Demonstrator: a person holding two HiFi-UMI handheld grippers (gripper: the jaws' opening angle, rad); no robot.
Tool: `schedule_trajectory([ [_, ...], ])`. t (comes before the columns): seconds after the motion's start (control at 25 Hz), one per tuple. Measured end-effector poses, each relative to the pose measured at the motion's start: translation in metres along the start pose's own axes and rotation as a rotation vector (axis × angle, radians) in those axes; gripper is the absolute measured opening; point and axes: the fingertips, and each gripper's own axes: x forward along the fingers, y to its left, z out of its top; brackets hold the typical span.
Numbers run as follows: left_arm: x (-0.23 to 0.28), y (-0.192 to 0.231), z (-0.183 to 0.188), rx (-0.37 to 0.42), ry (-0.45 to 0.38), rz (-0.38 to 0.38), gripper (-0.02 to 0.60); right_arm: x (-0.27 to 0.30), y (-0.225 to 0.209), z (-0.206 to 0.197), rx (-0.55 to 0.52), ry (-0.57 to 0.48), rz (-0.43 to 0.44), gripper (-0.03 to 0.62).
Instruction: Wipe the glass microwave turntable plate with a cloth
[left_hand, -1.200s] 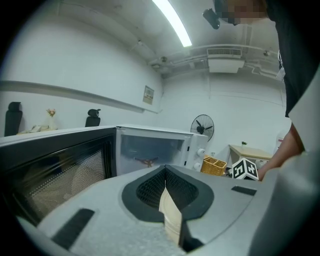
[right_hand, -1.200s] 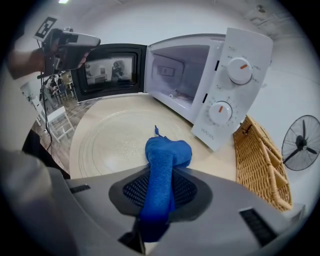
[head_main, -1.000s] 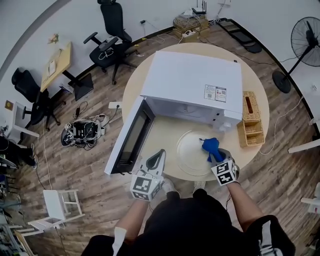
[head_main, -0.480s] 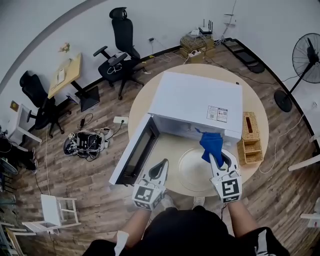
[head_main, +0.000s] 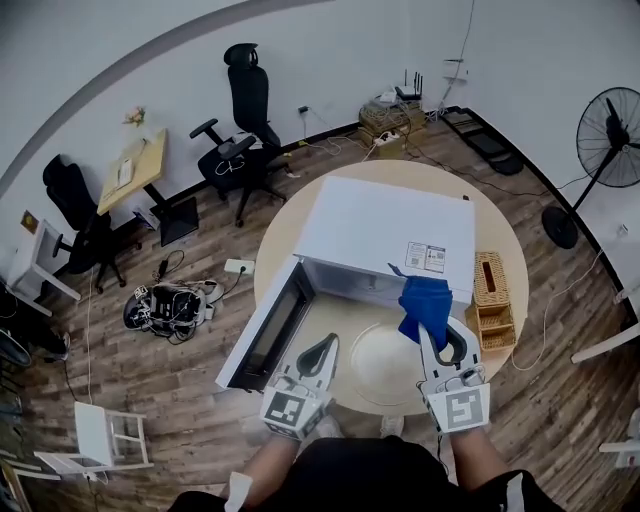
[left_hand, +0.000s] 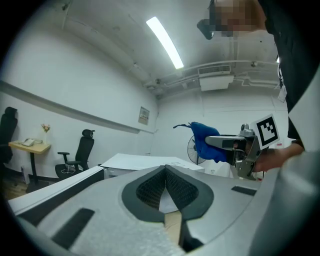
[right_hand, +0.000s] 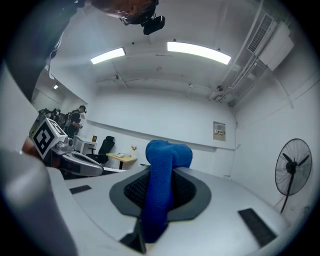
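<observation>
**A:** Head view. Where does the plate lie?

**B:** The glass turntable plate (head_main: 385, 362) lies flat on the round surface (head_main: 505, 235), just in front of the microwave (head_main: 385, 225), whose door (head_main: 262, 322) stands open to the left. The left gripper (head_main: 324, 342) is beside the plate's left rim. The right gripper (head_main: 432, 328) is at its right rim, with a blue cloth (head_main: 425, 300) bunched at its tip. A wicker basket (head_main: 490, 290) stands further right.

**A:** Left gripper view. How do the jaws stand?

**B:** They are drawn together at the tips, with nothing between them. Beyond them the right gripper (left_hand: 235, 145) carries the cloth (left_hand: 205, 140) in the air, higher than the microwave (left_hand: 145, 161).

**A:** Right gripper view?

**B:** The right gripper (right_hand: 165, 172) pinches the cloth (right_hand: 162, 200), which rises past the pads in a rounded fold. The left gripper (right_hand: 75, 162) shows at left, a fan (right_hand: 292, 167) at right.
</observation>
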Motion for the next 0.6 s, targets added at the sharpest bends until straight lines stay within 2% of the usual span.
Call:
schedule_trajectory([
  [0.36,0.002,-0.005,0.005,0.001,-0.017,-0.003,0.005,-0.001,0.001,-0.006,0.001,0.025,-0.001,0.066],
  [0.6,-0.002,0.003,0.008,-0.005,-0.026,0.027,0.005,-0.008,0.002,0.006,-0.006,-0.012,-0.012,0.066],
])
